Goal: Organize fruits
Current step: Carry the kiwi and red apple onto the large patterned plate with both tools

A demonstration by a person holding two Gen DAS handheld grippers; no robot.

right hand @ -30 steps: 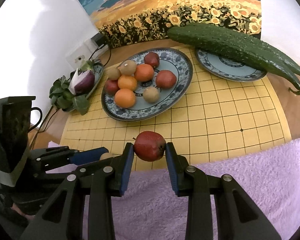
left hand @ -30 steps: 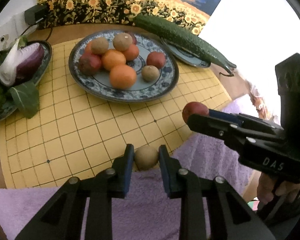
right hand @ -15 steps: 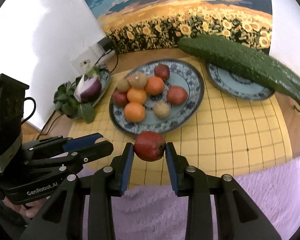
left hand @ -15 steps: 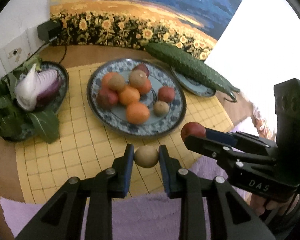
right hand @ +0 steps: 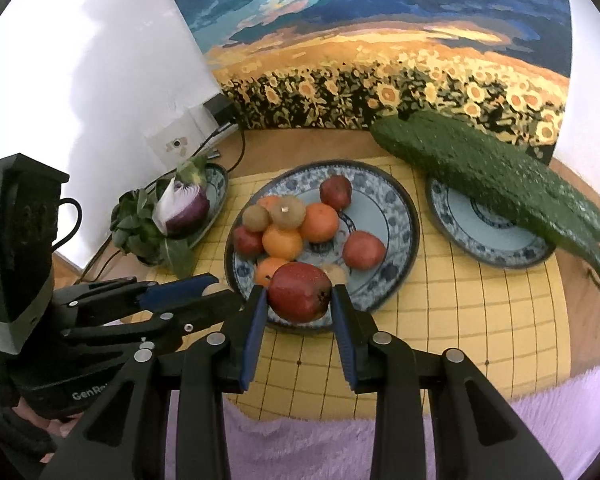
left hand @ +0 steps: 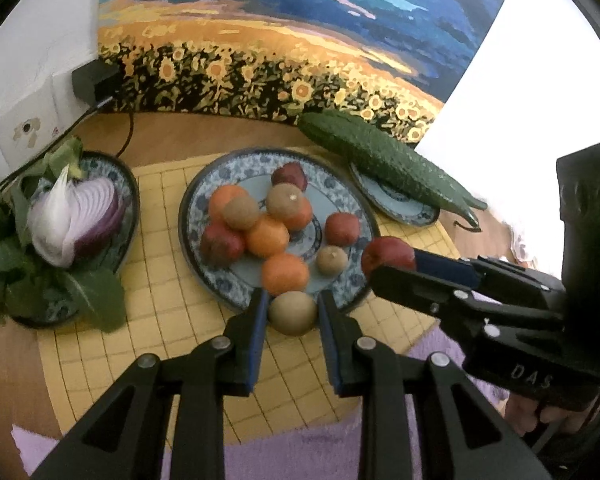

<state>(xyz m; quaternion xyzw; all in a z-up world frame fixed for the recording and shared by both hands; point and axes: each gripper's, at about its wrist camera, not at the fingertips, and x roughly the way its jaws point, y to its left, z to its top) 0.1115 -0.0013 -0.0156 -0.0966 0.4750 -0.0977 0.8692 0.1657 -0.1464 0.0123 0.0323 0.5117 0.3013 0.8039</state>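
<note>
Over the yellow grid mat [left hand: 100,360], both grippers tilt downward: the left gripper [left hand: 293,312] clamps a kiwi [left hand: 293,313], the right gripper [right hand: 300,298] what looks like a red apple [right hand: 300,297], near the fruit plate [right hand: 396,208].

white wall [right hand: 100,80] – sunflower painting [left hand: 280,40] leaning behind wooden table [left hand: 188,140] – wall socket [left hand: 24,132] left.

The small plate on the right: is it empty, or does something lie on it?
Not empty. A long green cucumber lies across the small plate, with both ends reaching past its rim.
</note>
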